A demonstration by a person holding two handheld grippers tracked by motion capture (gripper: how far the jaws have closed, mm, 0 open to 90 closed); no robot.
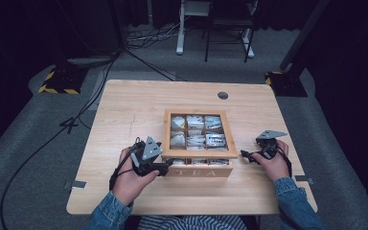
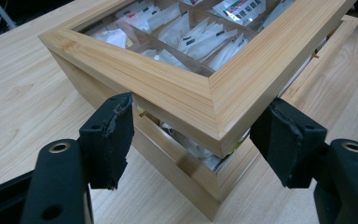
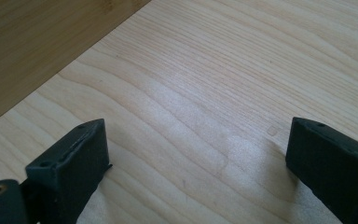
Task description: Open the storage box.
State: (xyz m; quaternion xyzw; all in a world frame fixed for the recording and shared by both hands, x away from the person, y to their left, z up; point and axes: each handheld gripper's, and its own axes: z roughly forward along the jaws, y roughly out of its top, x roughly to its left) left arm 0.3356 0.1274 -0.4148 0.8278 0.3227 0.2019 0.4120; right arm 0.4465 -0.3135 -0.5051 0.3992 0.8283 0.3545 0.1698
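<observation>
High view: a light wooden table point(image 1: 124, 110) carries a wooden tea box point(image 1: 199, 143) near its front edge, its windowed lid point(image 2: 177, 88) slightly raised over packets point(image 2: 200, 39). Left gripper point(image 2: 191, 135) stands with jaws apart astride the lid's corner. Right gripper point(image 3: 196, 163), jaws wide, hovers over bare table just beside the box.

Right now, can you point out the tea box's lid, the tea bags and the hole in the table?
lid point(image 2: 177, 88), left gripper view, on its wooden frame corner.
tea bags point(image 1: 195, 121), high view, on a packet behind the lid's window.
hole point(image 1: 223, 95), high view, on its dark centre.
</observation>
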